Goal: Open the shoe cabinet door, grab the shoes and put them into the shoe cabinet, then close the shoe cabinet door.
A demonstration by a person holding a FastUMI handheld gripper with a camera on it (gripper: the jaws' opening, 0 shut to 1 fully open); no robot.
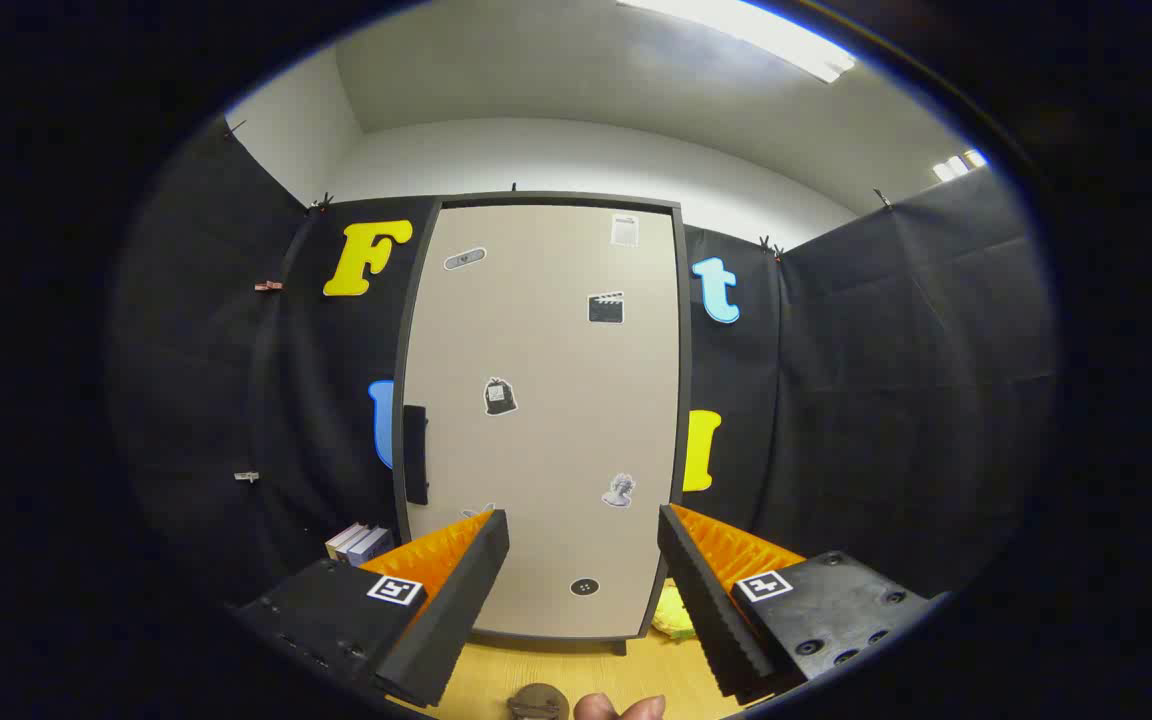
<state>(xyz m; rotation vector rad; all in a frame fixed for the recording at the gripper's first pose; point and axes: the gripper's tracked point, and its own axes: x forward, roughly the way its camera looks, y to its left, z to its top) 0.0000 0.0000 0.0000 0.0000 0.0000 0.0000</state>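
Observation:
The shoe cabinet (546, 420) stands upright straight ahead, beyond my fingers. Its beige door with a dark frame is shut and carries several small stickers. A black handle (415, 455) sits on the door's left edge at mid height. My gripper (584, 530) is open, its orange and black fingers (456, 575) spread wide with nothing between them, some way short of the door. A yellow shoe (674, 612) peeks out on the wooden floor beside the cabinet's lower right corner, partly hidden by my right finger.
A few books (359, 542) lie on the floor left of the cabinet's base. Black cloth walls close in on both sides. A person's fingertip (616, 708) and a round dark part (537, 701) show just below my fingers.

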